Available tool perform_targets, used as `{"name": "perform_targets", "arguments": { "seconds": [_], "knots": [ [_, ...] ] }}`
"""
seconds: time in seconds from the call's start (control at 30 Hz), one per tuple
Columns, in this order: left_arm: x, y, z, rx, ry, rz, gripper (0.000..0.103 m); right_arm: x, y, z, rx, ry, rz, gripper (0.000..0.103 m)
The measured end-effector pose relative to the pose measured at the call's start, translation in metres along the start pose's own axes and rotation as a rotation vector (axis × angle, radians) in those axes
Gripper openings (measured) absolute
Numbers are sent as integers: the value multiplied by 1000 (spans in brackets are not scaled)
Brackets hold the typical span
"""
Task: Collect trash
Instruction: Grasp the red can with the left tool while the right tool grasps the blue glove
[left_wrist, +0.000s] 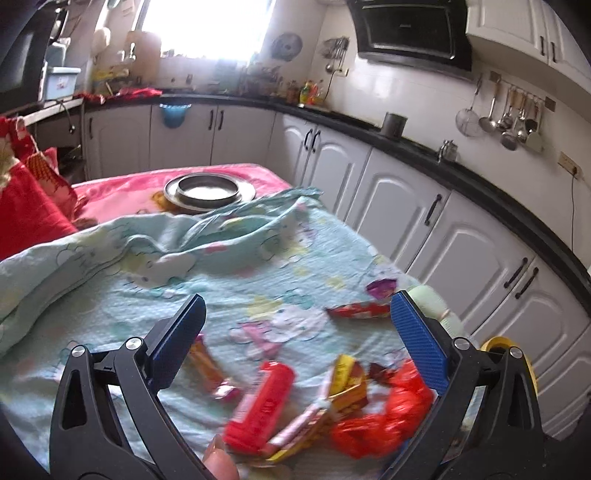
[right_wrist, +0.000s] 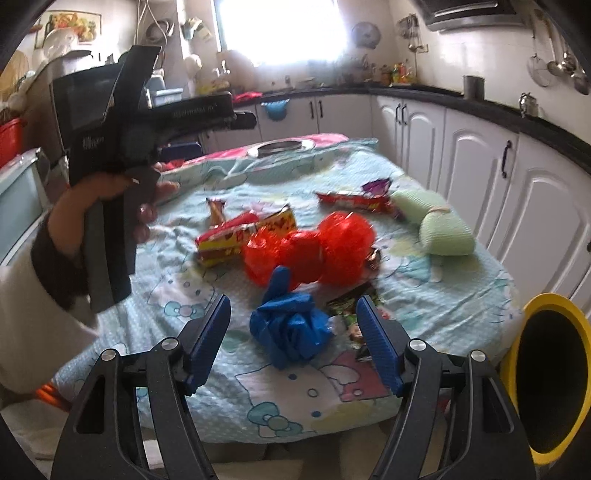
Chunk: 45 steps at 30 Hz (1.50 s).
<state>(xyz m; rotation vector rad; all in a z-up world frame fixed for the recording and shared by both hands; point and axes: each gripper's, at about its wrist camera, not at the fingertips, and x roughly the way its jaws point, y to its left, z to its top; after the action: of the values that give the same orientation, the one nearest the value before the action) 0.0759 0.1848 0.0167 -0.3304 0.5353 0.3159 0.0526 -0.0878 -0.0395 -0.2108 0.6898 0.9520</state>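
Trash lies scattered on a table under a light blue cartoon cloth (right_wrist: 424, 295). My right gripper (right_wrist: 293, 314) is open, its blue pads either side of a crumpled blue plastic bag (right_wrist: 290, 332). Behind it lie a red mesh bag (right_wrist: 310, 251), a red-yellow snack box (right_wrist: 243, 236), a long red wrapper (right_wrist: 354, 201) and a dark wrapper (right_wrist: 351, 314). My left gripper (left_wrist: 297, 314) is open above the pile: a red pack (left_wrist: 262, 402), yellow box (left_wrist: 347, 384), red mesh bag (left_wrist: 388, 413). The left gripper also shows, held high at left, in the right wrist view (right_wrist: 177, 114).
A yellow-rimmed bin (right_wrist: 550, 376) stands at the table's right edge. A pale green rolled cloth (right_wrist: 439, 225) lies at the right. A metal plate with a ring (left_wrist: 208, 192) sits at the far end. White cabinets (left_wrist: 443, 229) run close along the right.
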Motion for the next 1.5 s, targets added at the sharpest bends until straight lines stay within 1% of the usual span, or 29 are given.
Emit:
{"name": "perform_targets", "arguments": {
  "seconds": [0.07,0.13,0.17,0.23,0.27,0.33,0.37,0.43,0.53,0.63,0.7,0.87,0.97,1.03,1.1,1.2,1.27,1.37,1.5],
  "knots": [
    [3,10,-2,1,27,7,88,8,2,-1,-4,19,2,67],
    [7,17,-6,-7,61,-4,80,15,3,-2,-8,35,6,64],
    [10,20,-8,-7,83,-6,78,18,4,-2,-7,45,8,62],
    [14,23,-15,5,120,-11,67,24,4,-3,-5,60,14,61],
    [15,23,-17,9,133,-10,66,26,5,-3,-5,65,13,60],
    [20,24,-25,14,182,-28,55,31,5,-3,-5,77,18,58],
    [22,25,-29,17,198,-30,53,33,5,-4,-5,86,18,56],
    [28,24,-37,39,242,-27,45,39,5,-4,-4,101,18,53],
    [32,26,-49,42,290,-38,35,46,4,-7,-1,123,17,50],
    [36,28,-58,41,325,-40,33,51,4,-10,0,138,15,44],
    [38,29,-63,41,347,-42,33,54,3,-11,-1,150,12,39],
    [43,31,-72,19,389,-49,33,57,2,-16,6,164,20,36],
    [47,27,-76,27,414,-55,34,58,3,-19,8,171,25,35],
    [48,25,-77,35,418,-50,34,58,3,-21,13,169,32,32],
    [49,23,-80,53,423,-44,34,57,2,-22,21,167,45,25],
    [50,22,-81,67,422,-38,27,51,1,-24,25,159,67,18],
    [48,22,-80,63,417,-37,23,46,1,-24,28,145,78,16],
    [44,21,-78,59,403,-45,23,36,0,-21,34,114,87,15],
    [28,12,-66,95,335,-46,23,21,-5,-16,45,76,85,14]
  ]
}}
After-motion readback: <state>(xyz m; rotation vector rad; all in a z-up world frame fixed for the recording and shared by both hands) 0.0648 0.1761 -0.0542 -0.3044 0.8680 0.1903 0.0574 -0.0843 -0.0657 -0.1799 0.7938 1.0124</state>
